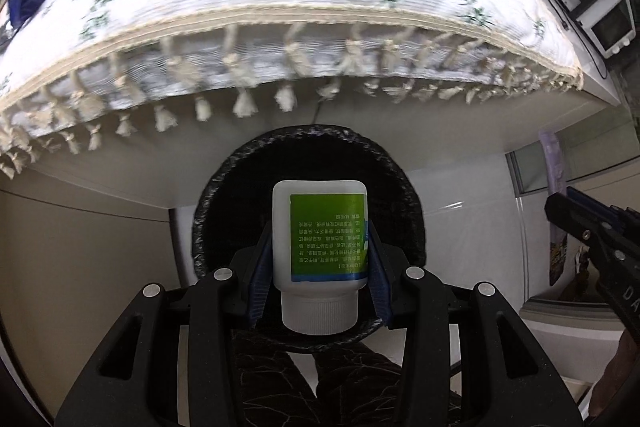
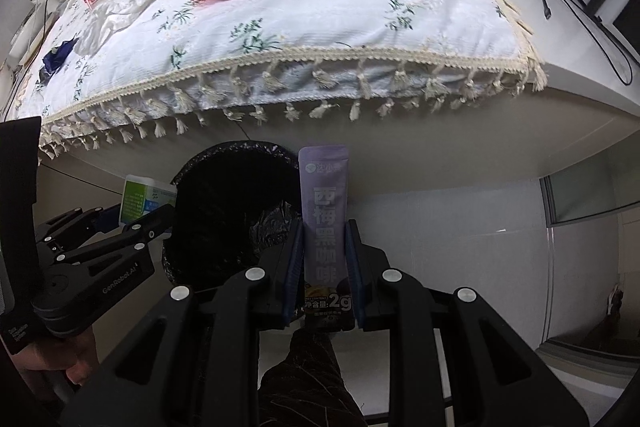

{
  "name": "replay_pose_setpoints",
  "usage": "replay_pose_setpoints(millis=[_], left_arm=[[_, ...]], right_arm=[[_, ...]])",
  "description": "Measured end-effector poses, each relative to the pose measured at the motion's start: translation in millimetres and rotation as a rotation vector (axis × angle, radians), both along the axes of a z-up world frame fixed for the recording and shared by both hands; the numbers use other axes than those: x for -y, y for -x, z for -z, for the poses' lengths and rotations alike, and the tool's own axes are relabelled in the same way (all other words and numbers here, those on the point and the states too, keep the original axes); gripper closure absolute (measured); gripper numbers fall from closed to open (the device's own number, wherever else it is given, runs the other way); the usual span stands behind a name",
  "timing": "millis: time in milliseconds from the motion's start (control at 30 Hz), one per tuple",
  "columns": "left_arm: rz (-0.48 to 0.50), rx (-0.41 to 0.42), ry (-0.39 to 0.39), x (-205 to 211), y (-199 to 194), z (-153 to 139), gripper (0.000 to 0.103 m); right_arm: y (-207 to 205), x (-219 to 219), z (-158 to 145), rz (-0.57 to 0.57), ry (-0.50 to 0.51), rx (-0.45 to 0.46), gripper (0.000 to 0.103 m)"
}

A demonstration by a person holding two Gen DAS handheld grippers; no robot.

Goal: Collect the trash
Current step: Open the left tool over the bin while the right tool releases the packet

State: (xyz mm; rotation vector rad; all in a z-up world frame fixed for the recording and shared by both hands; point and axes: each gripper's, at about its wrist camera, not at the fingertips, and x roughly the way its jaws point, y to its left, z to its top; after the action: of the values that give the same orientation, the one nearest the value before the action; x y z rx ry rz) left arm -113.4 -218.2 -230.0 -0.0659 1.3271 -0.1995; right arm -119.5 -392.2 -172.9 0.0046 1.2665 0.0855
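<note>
The left gripper point(image 1: 318, 259) has its jaws closed on a white bottle point(image 1: 319, 239), held cap toward the camera, above the open black bin point(image 1: 224, 187) that stands on the floor under the counter's front edge. The bottle looks like stiff, light plastic, probably empty; its smooth sides may slip, so a grip across the body suits it. Its green label carries small Chinese text, too fine to read. The right gripper point(image 2: 325, 259) pinches a thin purple sachet point(image 2: 326, 211), soft and very light, just right of the bin; it reads "西梅黑咖啡" and "2g".
</note>
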Motion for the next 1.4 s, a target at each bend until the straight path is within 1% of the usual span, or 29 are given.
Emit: replay_pose_setpoints(millis=[200,333,367,433,500,633,800,1000,1167,1267,1400], left_arm=[[0.016,0.009,0.014,6,-2,-2,0.061],[0.005,0.034,-0.003,3,-3,-7,0.050],[0.001,0.040,-0.005,0,-2,-9,0.048],[-0.016,0.052,-0.019,-7,-2,-14,0.038],[-0.034,0.060,-0.023,-15,-1,-18,0.035],[-0.079,0.072,-0.029,-33,-3,-21,0.025],[-0.133,0.086,-0.032,-58,-5,-27,0.016],[-0.175,0.093,-0.039,-83,-5,-30,0.006],[-0.198,0.086,-0.041,-100,-1,-28,0.006],[-0.217,0.074,-0.027,-111,0,-24,0.006],[-0.265,0.057,-0.006,-127,2,-18,0.006]], right_arm=[[0,5,0,0.000,0.000,0.004,0.083],[-5,-2,2,-0.009,-0.011,0.000,0.083],[-7,-4,2,-0.013,-0.012,0.000,0.083],[-10,-10,3,-0.024,-0.017,0.002,0.083],[-14,-17,6,-0.033,-0.022,-0.002,0.083],[-22,-31,11,-0.063,-0.027,-0.006,0.083],[-28,-51,15,-0.102,-0.025,-0.004,0.083],[-34,-74,24,-0.136,-0.038,-0.011,0.083],[-37,-94,36,-0.157,-0.041,-0.021,0.083],[-36,-112,44,-0.184,-0.016,-0.029,0.083],[-35,-131,49,-0.214,0.008,-0.032,0.082]])
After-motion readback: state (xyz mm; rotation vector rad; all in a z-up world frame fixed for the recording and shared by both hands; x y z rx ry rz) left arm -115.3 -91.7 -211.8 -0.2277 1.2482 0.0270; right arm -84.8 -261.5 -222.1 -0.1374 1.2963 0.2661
